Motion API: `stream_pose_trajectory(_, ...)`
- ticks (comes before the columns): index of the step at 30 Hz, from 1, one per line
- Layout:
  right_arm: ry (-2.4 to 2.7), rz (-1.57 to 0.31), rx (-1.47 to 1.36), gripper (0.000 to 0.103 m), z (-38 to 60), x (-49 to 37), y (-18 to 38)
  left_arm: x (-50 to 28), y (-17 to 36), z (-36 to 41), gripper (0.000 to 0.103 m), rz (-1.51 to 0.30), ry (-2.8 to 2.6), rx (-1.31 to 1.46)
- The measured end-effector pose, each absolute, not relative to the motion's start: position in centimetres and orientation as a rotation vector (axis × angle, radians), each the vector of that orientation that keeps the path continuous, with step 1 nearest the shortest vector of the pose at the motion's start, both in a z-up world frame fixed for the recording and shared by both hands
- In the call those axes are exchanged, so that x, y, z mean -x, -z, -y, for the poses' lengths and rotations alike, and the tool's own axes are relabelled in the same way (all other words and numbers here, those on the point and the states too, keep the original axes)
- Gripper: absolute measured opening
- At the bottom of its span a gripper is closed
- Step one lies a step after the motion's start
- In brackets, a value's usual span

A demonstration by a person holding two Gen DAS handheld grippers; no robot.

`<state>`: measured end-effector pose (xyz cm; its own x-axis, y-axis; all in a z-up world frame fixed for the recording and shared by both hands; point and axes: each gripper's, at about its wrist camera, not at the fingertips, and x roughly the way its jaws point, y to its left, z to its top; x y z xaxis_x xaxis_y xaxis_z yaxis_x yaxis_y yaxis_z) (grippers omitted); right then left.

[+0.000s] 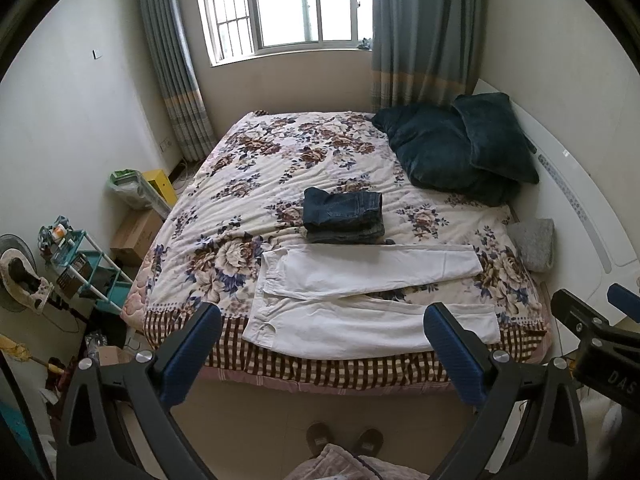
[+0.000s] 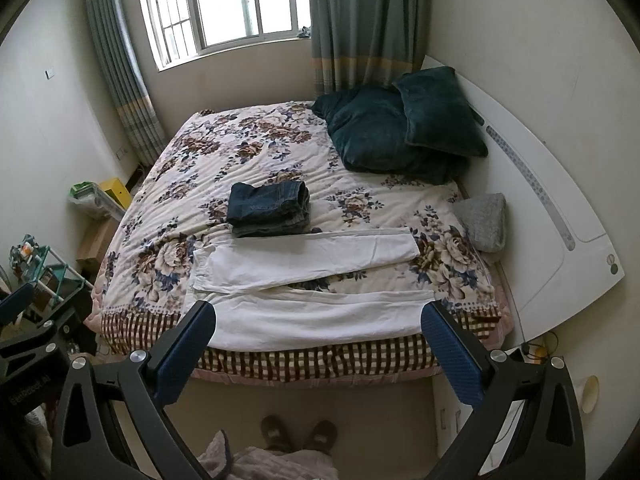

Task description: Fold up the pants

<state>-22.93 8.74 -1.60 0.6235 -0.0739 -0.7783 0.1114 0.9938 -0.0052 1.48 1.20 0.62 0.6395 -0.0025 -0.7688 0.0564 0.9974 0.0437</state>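
White pants (image 1: 360, 292) lie spread flat near the front edge of the floral bed (image 1: 280, 160), waist to the left, legs splayed to the right; they also show in the right wrist view (image 2: 304, 280). My left gripper (image 1: 322, 320) is open and empty, held above the floor in front of the bed, apart from the pants. My right gripper (image 2: 320, 318) is open and empty, likewise in front of the bed edge. The right gripper also shows at the right edge of the left wrist view (image 1: 600, 320).
A folded stack of dark jeans (image 1: 344, 216) lies behind the white pants. Dark teal pillows (image 1: 460, 148) and a grey folded cloth (image 1: 534, 242) are at the right by the white headboard (image 1: 580, 200). A teal rack (image 1: 92, 272) and boxes stand left. Slippered feet (image 1: 344, 438) are below.
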Motion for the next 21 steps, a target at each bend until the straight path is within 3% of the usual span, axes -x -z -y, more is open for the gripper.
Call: stream_pose_trajectory(21, 0.108, -0.896, -0.058, 0.103, -9.49, 22.41, 2.24, -1.44, -0.24, -1.45, 0.103, -0.886, 0.03, -0.063)
